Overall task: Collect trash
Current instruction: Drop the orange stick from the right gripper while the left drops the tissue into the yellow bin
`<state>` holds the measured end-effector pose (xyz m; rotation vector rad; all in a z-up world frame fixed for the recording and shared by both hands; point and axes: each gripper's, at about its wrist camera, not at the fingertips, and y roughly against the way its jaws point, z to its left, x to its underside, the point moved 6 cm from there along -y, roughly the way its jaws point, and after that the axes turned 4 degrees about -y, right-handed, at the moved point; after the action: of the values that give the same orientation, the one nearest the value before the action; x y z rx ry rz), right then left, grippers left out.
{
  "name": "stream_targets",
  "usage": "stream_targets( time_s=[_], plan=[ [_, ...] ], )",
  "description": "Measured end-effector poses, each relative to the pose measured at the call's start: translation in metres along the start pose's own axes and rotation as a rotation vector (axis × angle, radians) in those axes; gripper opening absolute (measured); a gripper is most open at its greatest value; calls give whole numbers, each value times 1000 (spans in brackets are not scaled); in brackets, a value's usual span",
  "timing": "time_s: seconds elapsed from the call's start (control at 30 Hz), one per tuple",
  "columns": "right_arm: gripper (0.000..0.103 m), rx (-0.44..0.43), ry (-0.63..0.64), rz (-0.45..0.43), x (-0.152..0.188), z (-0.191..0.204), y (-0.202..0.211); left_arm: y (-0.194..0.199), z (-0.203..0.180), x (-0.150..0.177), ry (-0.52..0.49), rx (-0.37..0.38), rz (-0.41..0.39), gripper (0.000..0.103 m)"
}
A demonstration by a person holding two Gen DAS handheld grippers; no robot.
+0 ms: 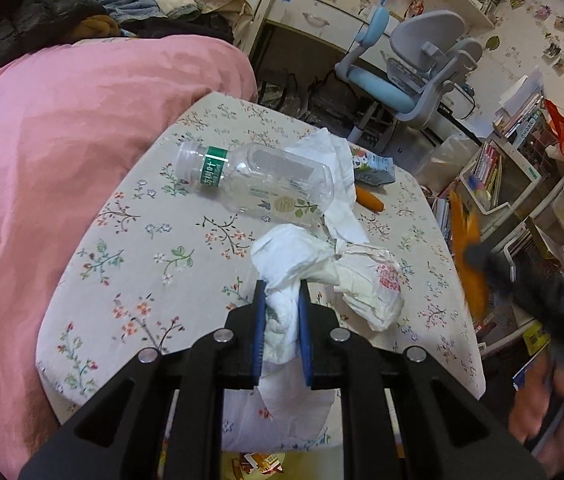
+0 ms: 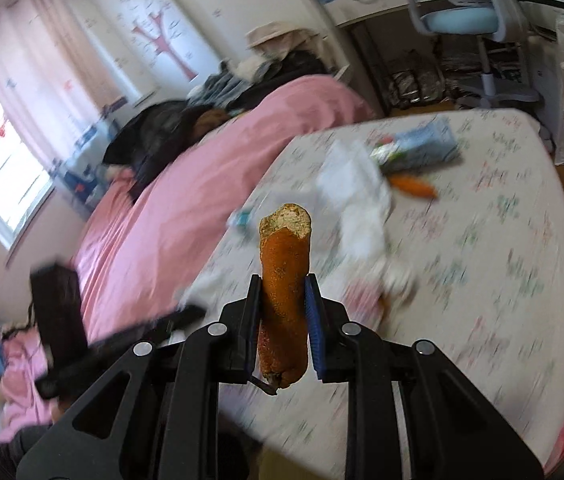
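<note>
Looking over a floral-print tablecloth (image 1: 130,240) on a table beside a pink quilted bed (image 1: 62,128), I see a desk and one blue-and-grey swivel chair (image 1: 410,68) at one o'clock. My left gripper (image 1: 282,312) is clamped on one crumpled white tissue wad (image 1: 286,264). My right gripper (image 2: 284,308) pinches one orange bitten food stick (image 2: 284,280). On the cloth lie one clear empty plastic bottle (image 1: 258,180) at twelve o'clock, one small orange carrot piece (image 1: 369,199), one blue carton (image 1: 374,168).

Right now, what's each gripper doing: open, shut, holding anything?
Left gripper: shut on a white tissue.
Right gripper: shut on an orange, bitten snack stick.
</note>
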<state>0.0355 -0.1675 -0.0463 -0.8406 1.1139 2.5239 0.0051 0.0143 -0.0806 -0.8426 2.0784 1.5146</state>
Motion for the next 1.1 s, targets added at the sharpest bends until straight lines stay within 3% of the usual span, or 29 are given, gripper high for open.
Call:
stream_targets(
  time_s=[0.3,0.43,0.5,0.63,0.77,0.93,1.03,1.1],
  plan=[
    [20,-29,4,186,130,35,0,21,-9,20,-40,1,-12,15],
    [23,4,-13,258,161,34,-3,27,-13,30,-61,-3,-7,15],
    [32,16,-27,264,168,30,-1,29,-15,35,-71,-6,-1,15],
    [40,28,-36,219,161,27,7,32,-19,47,-93,-10,17,15],
    [46,28,-71,119,146,17,25,33,-28,64,-129,-14,55,15],
    [52,33,-115,-29,124,7,50,28,-48,108,-203,12,181,15],
    [54,35,-135,-77,117,1,59,21,-61,140,-271,31,298,19],
    [54,36,-145,-90,115,-1,61,19,-68,151,-332,11,326,35]
  ],
)
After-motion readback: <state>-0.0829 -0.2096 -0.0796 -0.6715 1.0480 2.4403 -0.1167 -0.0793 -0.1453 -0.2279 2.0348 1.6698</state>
